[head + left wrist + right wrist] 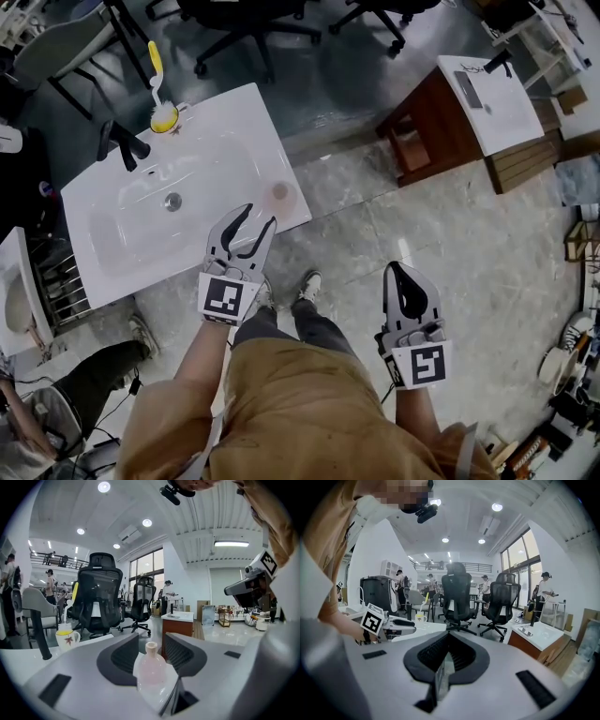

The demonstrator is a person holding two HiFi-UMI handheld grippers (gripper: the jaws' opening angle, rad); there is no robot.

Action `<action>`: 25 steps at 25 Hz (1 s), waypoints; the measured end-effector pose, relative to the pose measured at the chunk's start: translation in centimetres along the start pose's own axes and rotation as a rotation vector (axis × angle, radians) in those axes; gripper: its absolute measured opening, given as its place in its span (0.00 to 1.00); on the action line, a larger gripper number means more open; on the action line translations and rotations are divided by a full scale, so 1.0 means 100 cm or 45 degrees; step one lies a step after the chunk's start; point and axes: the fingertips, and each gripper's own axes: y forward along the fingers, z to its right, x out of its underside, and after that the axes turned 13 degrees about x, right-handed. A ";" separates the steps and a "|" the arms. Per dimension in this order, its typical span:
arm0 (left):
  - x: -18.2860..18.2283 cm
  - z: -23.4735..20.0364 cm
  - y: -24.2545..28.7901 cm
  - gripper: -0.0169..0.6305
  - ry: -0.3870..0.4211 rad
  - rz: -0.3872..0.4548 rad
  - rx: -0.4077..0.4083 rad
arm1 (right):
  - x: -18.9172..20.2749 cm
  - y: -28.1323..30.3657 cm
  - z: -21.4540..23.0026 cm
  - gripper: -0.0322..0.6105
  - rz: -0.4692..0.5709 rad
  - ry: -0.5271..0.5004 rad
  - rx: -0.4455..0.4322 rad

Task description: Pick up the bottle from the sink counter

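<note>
Left tongs (258, 217) part open and empty, bottle (280, 192) upright just ahead of their tips, by the table's (234, 122) near right corner, right tongs (398, 274) shut on nothing, clear of the table, over floor (450, 216)

A mug (165, 118) holding a yellow-handled brush (155, 64) is set just beside a black faucet (122, 142). Black office chairs (246, 28) are gathered on the floor (441, 234) beyond. A wooden cabinet (433, 127) topped in white is placed to the right, well apart. A wire rack (62, 283) is seen at the left edge, and another person's dark-trousered leg (98, 373) below it.
</note>
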 end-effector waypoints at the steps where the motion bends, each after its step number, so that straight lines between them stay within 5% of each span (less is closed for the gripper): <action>1: 0.002 -0.001 0.003 0.28 -0.007 -0.001 -0.001 | 0.002 0.001 0.000 0.05 -0.005 -0.002 0.000; 25: 0.041 -0.013 0.061 0.45 0.023 -0.033 -0.005 | 0.022 0.019 0.010 0.05 -0.065 -0.026 -0.020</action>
